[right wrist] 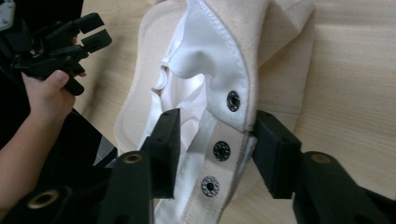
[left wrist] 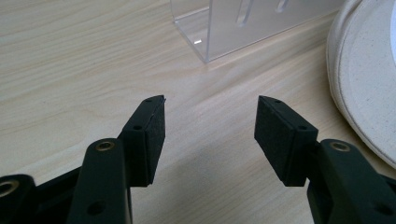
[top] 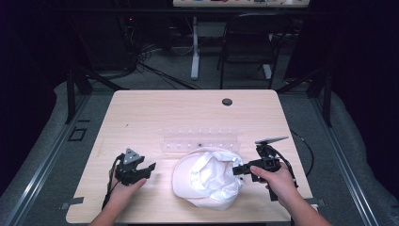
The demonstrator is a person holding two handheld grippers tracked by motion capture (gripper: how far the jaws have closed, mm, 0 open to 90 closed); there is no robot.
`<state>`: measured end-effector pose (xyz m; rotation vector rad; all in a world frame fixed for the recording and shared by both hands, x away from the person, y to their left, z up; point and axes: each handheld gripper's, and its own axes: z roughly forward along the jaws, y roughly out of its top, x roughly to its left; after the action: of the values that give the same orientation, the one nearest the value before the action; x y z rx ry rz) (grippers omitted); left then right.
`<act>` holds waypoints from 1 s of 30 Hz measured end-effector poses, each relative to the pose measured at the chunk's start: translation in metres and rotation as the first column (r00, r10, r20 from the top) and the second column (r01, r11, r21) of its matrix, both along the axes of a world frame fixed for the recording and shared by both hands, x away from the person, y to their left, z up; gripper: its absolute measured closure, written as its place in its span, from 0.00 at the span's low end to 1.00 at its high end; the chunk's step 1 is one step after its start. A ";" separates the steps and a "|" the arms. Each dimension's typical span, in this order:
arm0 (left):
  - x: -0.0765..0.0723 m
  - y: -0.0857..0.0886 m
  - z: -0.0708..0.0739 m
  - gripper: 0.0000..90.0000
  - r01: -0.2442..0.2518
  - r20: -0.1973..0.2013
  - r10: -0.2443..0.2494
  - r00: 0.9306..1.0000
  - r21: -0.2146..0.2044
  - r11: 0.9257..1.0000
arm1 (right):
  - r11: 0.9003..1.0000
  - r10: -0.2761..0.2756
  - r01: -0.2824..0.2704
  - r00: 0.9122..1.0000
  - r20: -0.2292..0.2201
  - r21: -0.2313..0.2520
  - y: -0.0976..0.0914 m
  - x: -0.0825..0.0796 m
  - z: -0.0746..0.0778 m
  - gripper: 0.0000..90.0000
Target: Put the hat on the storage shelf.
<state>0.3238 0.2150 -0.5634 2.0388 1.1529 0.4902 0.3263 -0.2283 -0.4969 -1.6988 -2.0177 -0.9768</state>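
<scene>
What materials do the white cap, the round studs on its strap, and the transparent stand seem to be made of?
Cap: likely matte cotton canvas; woven grain, stitched seam, shinier lining inside.
Studs: probably dark metal snaps; small ringed discs with a glint.
Stand: clear glossy acrylic, seemingly; see-through, bright edges.

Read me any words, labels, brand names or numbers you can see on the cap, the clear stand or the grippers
None can be read.
The white cap shows plain fabric and unmarked snap buttons.
The clear plastic stand bears no print.
The left gripper and right gripper carry no legible marking.
</scene>
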 end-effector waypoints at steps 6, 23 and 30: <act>0.000 0.000 0.000 0.48 0.002 0.002 -0.002 1.000 0.001 1.000 | 0.999 0.032 -0.032 0.999 -0.001 -0.022 0.002 0.001 0.003 0.80; -0.001 -0.001 0.000 0.48 0.006 0.002 -0.006 1.000 0.005 1.000 | 0.997 0.061 -0.060 0.998 0.034 -0.049 0.006 0.001 0.012 0.90; -0.001 -0.001 0.000 0.48 0.007 0.002 -0.007 1.000 0.004 1.000 | 0.998 0.056 -0.057 0.998 0.036 0.033 0.005 0.002 0.023 0.92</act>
<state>0.3231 0.2139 -0.5634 2.0447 1.1443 0.4911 0.3286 -0.2229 -0.4742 -1.6090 -2.0475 -1.0231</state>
